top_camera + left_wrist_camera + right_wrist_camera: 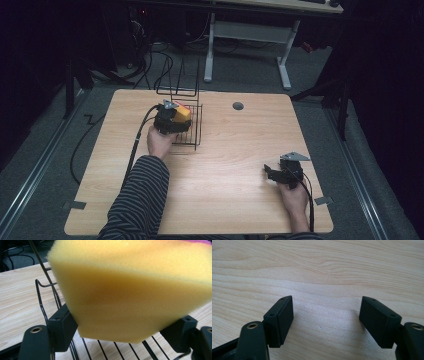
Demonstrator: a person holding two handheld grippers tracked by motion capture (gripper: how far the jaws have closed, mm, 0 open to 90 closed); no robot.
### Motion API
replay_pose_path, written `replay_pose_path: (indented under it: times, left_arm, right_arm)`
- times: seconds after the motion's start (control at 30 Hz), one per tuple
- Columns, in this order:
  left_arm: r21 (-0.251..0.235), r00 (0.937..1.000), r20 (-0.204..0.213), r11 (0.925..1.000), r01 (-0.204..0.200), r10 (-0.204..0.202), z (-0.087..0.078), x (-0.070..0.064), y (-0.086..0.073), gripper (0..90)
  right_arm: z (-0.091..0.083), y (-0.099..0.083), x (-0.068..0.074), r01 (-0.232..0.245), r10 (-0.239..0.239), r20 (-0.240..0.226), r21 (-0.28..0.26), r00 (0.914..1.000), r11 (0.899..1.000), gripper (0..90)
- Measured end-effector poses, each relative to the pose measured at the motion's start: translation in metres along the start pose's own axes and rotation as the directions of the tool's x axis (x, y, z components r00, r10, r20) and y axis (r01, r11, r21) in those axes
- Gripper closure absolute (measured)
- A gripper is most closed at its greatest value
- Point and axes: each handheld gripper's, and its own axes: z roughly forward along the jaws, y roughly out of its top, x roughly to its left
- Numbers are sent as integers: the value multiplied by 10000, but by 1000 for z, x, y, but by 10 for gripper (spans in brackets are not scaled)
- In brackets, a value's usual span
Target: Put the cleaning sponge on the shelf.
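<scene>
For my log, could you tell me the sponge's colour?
Yellow sponge, a pink strip on top; clearest in the left gripper view.

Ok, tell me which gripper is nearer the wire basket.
Left. The left gripper holds the yellow sponge at the wire basket; the right gripper rests open, well off to its right.

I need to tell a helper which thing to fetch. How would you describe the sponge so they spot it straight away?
On the wooden table, look toward the far left for the black wire rack. Over it, the left tongs clamp a yellow foam sponge, the one soft, bright thing among black metal.
</scene>
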Motion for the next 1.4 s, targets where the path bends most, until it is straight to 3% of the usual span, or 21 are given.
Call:
replay_pose_path:
  times: [0.13,0.4,0.67,0.9,1.2,1.4]
  left_arm:
    - [60,10000,-29,10000,79,-79,4,2,0,238]
    - [508,9995,-169,9984,-260,269,15,-5,1,235]
    - [578,9998,9,9981,196,-197,18,0,2,217]
    - [648,9987,85,9967,487,-493,20,3,1,142]
    - [751,9979,244,9955,580,-600,21,4,-1,6]
    - [637,9983,322,9968,473,-494,15,3,-2,0]
  right_arm:
    - [0,0,0,18,-18,-8,-7,10000,10000,278]
    - [0,0,0,20,-21,-7,-9,10000,10000,278]
    - [0,0,0,-5,5,-5,-3,10000,10000,278]
    - [0,0,0,-6,6,-5,-2,10000,10000,278]
    - [0,0,0,22,-22,-7,-9,10000,10000,278]
    - [0,0,0,22,-22,-8,-8,10000,10000,278]
